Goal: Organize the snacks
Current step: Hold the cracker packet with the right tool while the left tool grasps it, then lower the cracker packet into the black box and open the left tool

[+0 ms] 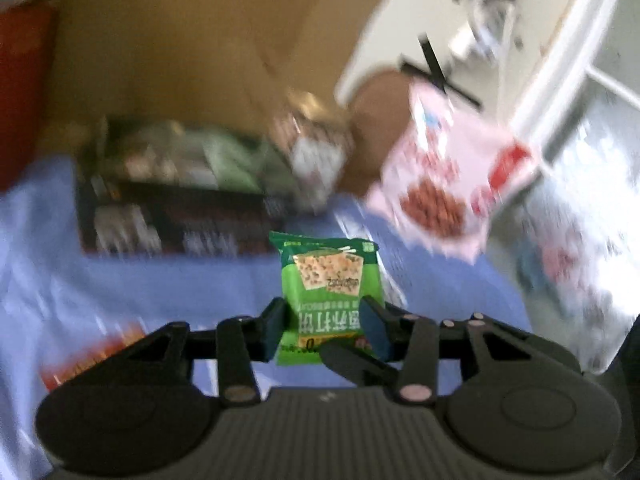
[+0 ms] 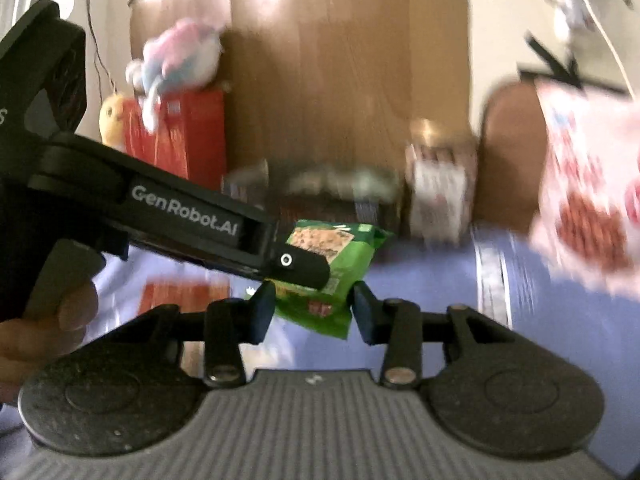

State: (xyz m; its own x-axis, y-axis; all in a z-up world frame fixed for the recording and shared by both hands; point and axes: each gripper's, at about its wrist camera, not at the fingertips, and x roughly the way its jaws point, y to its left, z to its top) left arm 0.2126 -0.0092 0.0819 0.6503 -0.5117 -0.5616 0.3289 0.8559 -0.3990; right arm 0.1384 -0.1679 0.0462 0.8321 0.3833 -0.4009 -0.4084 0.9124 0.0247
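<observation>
My left gripper (image 1: pixel 325 322) is shut on a green cracker packet (image 1: pixel 330 280) and holds it above the blue tablecloth (image 1: pixel 160 280). The same packet (image 2: pixel 340 252) shows in the right wrist view, pinched by the left gripper's fingers (image 2: pixel 304 268) that reach in from the left. My right gripper (image 2: pixel 314 308) sits just below and in front of the packet, its jaws apart on either side of the packet's lower edge, not clamped on it. A dark tray (image 1: pixel 168 216) with several blurred snack packets lies beyond.
A pink snack bag (image 1: pixel 444 176) stands at the right, also in the right wrist view (image 2: pixel 588 184). A white-wrapped packet (image 1: pixel 316 156) stands by the tray. A brown cardboard wall (image 1: pixel 180 40) is behind. Red boxes (image 2: pixel 180 136) with plush toys (image 2: pixel 180 56) are far left. A red packet (image 1: pixel 88 356) lies near left.
</observation>
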